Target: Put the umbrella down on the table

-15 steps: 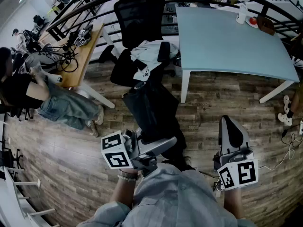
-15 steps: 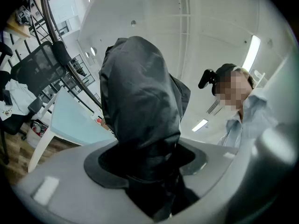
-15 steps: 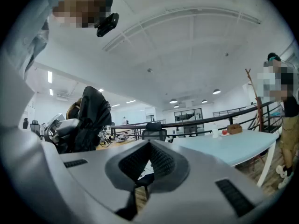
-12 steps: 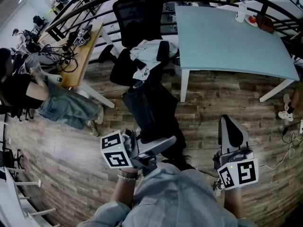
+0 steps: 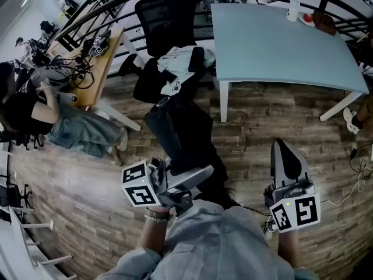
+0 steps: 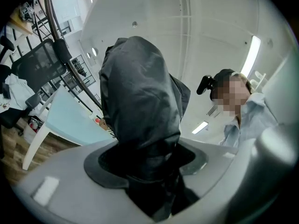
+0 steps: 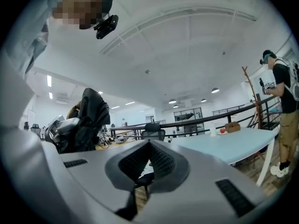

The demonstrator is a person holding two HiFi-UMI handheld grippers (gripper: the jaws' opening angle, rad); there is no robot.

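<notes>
Now clamped in left gripper (image 6: 146,164) — folded black umbrella (image 6: 140,97), pinched at near end between widely parted jaws, jutting forward above wood floor (image 5: 81,182) toward office chair (image 5: 166,16). Well apart from pale blue table (image 5: 280,45). Right gripper (image 7: 148,162) — jaws pressed together, nothing between, near blue table's front edge

table top (image 5: 280,45): mostly bare; loads of room across the near and middle parts
far corner: bottle (image 5: 293,9), red thing (image 5: 307,18) and brown box (image 5: 326,23) bunched there (the only crowded bit)
table's left edge: office chair (image 5: 166,16) piled with clothes (image 5: 178,60) just beside it
umbrella (image 5: 180,133): reaches toward that chair
floor (image 5: 274,133): open up to the table's near edge
far left: wooden desk (image 5: 102,63); seated person (image 5: 76,130)
</notes>
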